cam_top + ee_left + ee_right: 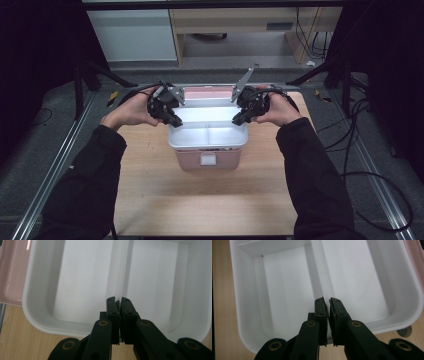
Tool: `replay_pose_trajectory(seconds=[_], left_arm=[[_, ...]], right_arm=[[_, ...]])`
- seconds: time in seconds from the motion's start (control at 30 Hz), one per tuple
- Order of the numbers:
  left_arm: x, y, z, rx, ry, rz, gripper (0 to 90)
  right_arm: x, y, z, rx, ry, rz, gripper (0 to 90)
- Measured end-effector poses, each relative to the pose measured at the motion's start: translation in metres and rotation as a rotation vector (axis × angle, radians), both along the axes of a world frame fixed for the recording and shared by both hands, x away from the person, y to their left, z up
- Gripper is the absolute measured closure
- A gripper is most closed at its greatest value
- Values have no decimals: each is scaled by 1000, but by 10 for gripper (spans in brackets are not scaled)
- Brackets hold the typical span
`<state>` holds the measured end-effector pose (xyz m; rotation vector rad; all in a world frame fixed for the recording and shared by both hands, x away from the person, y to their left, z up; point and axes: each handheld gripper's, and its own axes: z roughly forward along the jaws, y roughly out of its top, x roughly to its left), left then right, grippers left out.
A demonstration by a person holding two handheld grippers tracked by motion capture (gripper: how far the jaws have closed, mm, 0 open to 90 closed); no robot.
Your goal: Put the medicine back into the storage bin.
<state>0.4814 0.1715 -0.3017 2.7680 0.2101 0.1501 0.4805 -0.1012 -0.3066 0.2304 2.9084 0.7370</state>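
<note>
place: lab | cues: black curtains [35,45]; floor cables [360,150]; aluminium rails [55,160]

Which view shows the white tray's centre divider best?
The right gripper view: the divider runs unbroken through the white tray, with a cross wall at top left. In the left gripper view the divider is washed out; in the high view it is a faint line.

Closed right tool [328,301] gripping white tray's [242,322] divider [317,280], wooden table [222,322]

The tray [208,131] was plain white, the box [208,161] under it pale pink, the table [200,205] light woodgrain, the jaws black.
</note>
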Motion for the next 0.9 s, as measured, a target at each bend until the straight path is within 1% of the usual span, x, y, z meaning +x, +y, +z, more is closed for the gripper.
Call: replay_pose_trajectory(seconds=[0.07,0.13,0.23,0.33,0.47,0.57,0.63,0.7,0.73,0.77,0.83,0.9], left_arm=[[7,0,-7,9,6,8,859],[14,-1,-14,28,9,13,855],[22,-2,-24,49,15,17,852],[27,-3,-33,66,15,21,849],[30,-6,-44,85,28,22,850],[30,-5,-51,61,32,22,852],[30,-6,-58,74,45,19,852],[28,-7,-62,77,48,12,854],[28,-6,-64,70,53,14,855],[28,-5,-66,64,56,18,855],[27,-3,-69,47,65,26,855],[25,-1,-73,25,60,34,850]], right_arm=[[6,2,-7,-7,7,-8,851],[11,4,-14,-12,10,-20,851],[16,6,-25,-14,17,-30,853],[21,9,-35,-33,16,-36,854],[24,13,-45,-57,21,-40,853],[25,13,-52,-78,24,-46,848],[26,13,-58,-74,35,-49,846],[25,15,-64,-95,33,-46,844],[24,15,-67,-93,32,-49,842],[24,14,-70,-89,42,-51,841],[23,13,-73,-75,38,-55,835],[21,13,-75,-73,36,-59,832]])
